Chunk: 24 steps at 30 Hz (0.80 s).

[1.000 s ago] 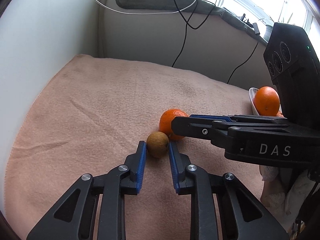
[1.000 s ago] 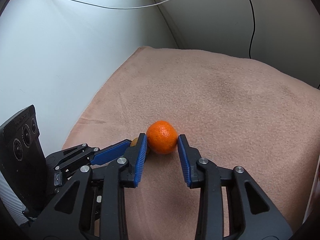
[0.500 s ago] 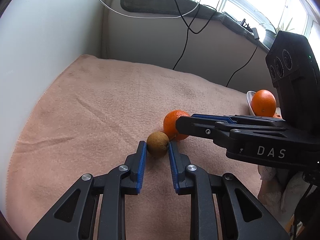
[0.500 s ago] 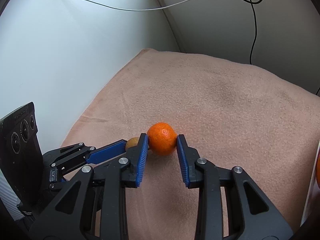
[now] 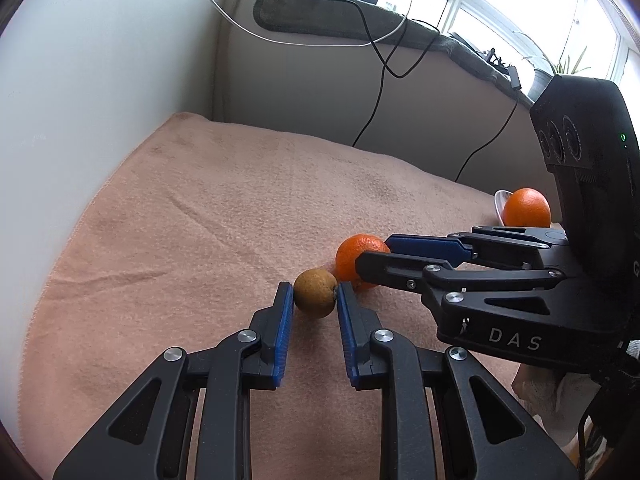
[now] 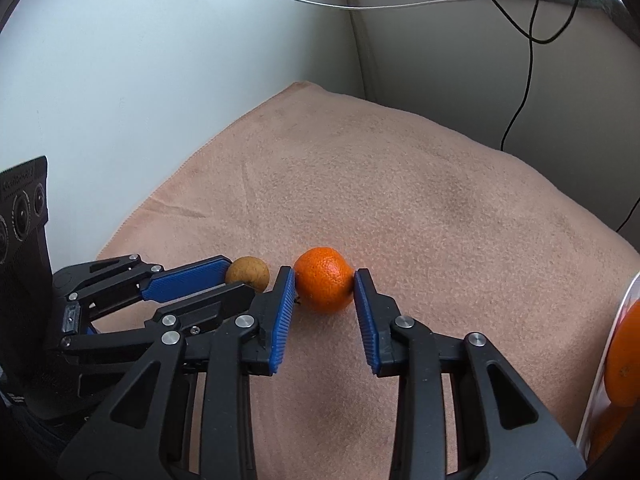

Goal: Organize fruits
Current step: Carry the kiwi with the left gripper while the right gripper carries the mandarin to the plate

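Right wrist: tangerine (image 6: 324, 285) between hand-held gripper (image 6: 324, 294) pads

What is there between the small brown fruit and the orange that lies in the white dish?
In the left wrist view, the tangerine and the right claw shut on it lie between the brown fruit and the orange in the dish.

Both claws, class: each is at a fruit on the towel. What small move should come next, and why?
Probably lift both straight up a little. The left claw is shut on the brown fruit and the right claw on the tangerine; both fruits sit low on the towel, close together. The plate with an orange looks like the goal.
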Tool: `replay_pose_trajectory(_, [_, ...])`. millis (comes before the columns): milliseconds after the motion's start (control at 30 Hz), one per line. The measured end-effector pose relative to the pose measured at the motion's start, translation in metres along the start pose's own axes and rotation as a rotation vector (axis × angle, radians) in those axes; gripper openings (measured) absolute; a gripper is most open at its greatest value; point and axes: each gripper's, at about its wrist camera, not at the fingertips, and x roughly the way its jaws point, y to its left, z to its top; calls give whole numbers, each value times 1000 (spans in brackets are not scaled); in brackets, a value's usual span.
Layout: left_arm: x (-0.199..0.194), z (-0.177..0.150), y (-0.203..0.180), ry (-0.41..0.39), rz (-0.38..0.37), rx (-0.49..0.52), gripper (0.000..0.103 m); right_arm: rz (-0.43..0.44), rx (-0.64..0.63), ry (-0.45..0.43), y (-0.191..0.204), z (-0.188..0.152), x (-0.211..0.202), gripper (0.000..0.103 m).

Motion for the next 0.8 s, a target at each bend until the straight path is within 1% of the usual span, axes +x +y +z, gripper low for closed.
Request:
replay_pose_trajectory(67, [-2, 0, 2, -4, 3, -2, 20, -30, -31, 20, 4, 0, 3, 37])
replay_pose_trajectory(200, [-6, 0, 4, -12, 6, -10, 20, -37, -39, 29, 5, -2, 7, 36])
replay_pose_trajectory(400, [-15, -3, 3, -23, 4, -5, 20, -36, -28, 5, 4, -5, 1, 35])
replay_pose_trajectory(667, [-23, -5, -8, -40, -6, 8, 20, -51, -18, -62, -1, -13, -33, 34])
replay_pose_trajectory(800, [-30, -5, -17, -52, -18, 23, 20, -62, -3, -105, -8, -19, -57, 34])
